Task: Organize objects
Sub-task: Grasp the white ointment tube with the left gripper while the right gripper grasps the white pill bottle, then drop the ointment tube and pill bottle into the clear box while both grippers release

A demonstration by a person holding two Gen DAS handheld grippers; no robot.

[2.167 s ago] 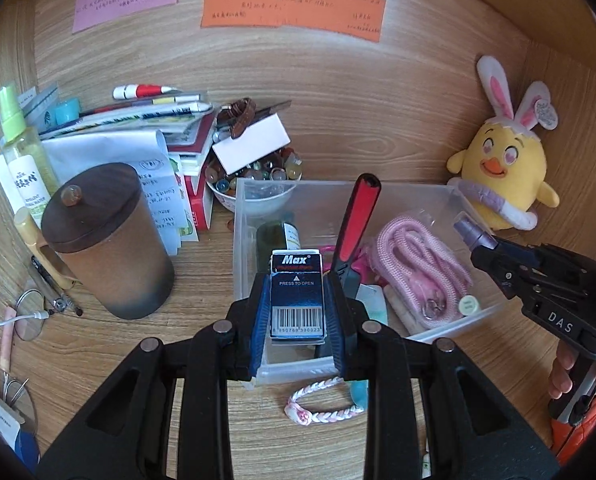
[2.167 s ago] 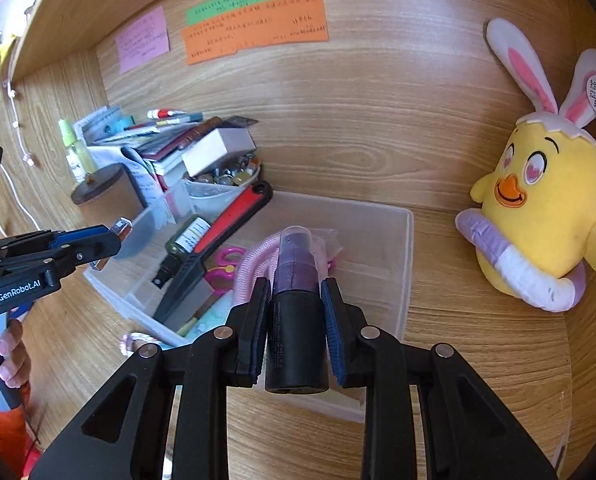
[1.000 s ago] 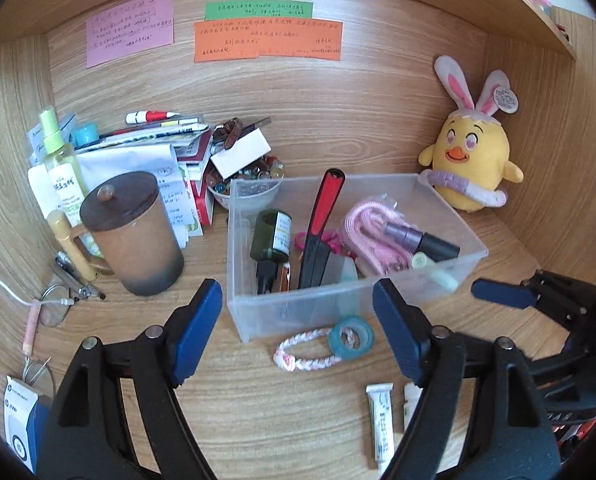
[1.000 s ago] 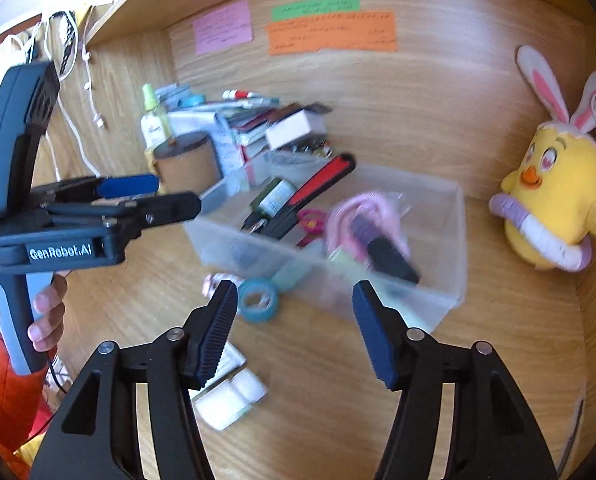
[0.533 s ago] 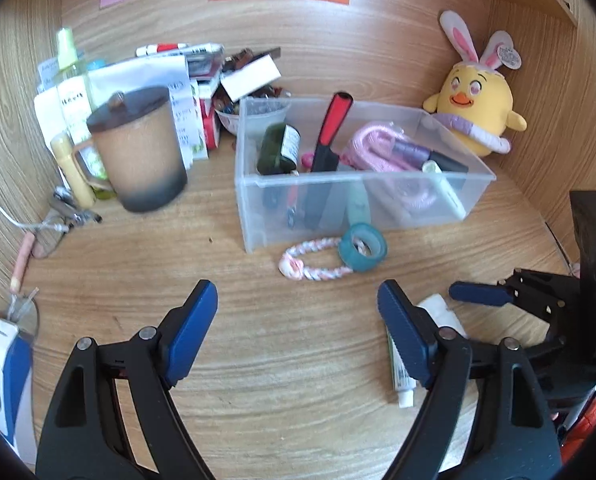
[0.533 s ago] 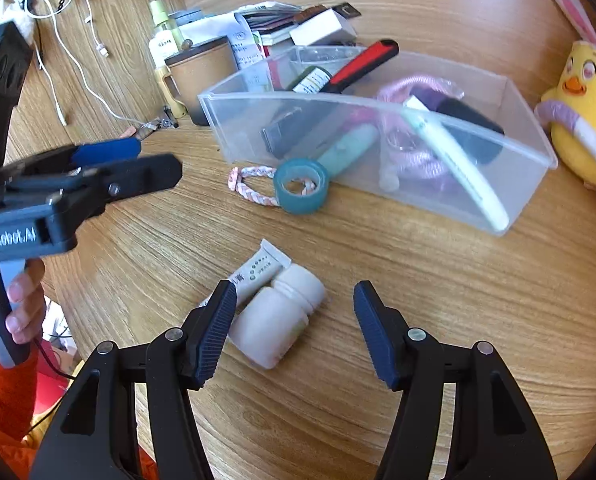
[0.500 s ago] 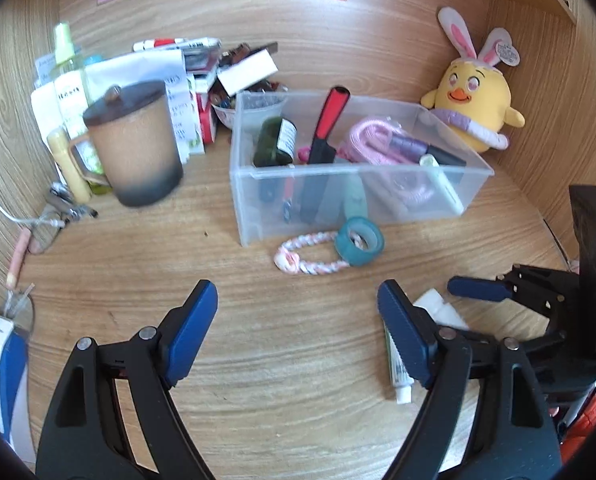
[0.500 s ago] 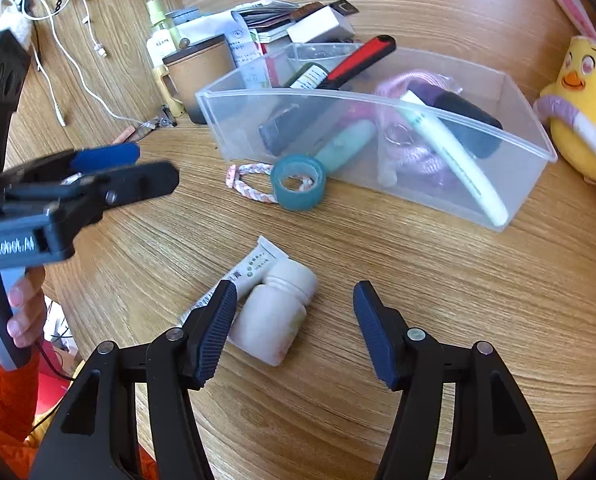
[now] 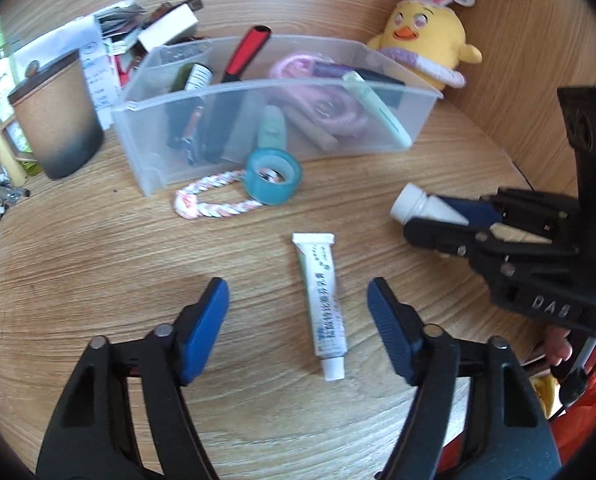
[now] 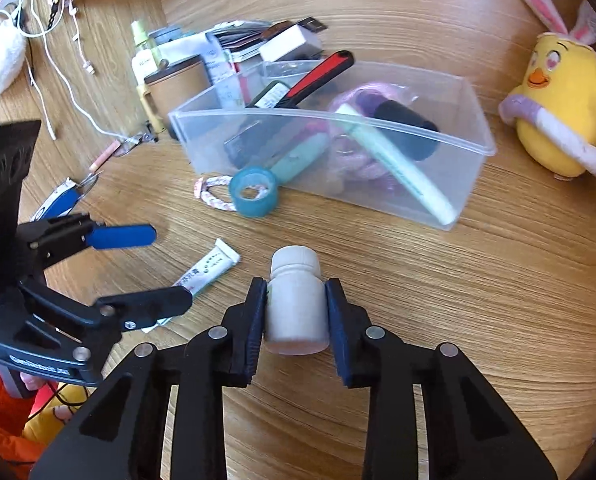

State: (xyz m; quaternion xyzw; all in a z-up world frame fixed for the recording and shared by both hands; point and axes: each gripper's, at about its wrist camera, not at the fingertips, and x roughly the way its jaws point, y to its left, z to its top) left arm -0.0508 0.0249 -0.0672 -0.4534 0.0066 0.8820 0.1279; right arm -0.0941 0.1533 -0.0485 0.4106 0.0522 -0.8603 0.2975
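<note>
A small white bottle (image 10: 296, 300) is squeezed between the two fingers of the right gripper (image 10: 296, 312). The bottle is held with its cap pointing away, toward the clear box (image 10: 470, 120). In the left wrist view, the bottle's cap (image 9: 408, 204) can be seen sticking out past the right gripper's tips.

The left gripper (image 9: 298, 320) is held wide open, and nothing is held in it. A white tube (image 9: 322, 300) is seen flat on the wooden desk (image 9: 98, 260), between the two blue pads (image 9: 206, 332).

A roll of blue tape (image 9: 273, 178) and a pink and white rope ring (image 9: 210, 204) are found just in front of the box, touching each other. The box is filled with many small things. A yellow toy chick (image 10: 558, 112) is placed to the right of the box, and a brown cup (image 9: 54, 116) to the left.
</note>
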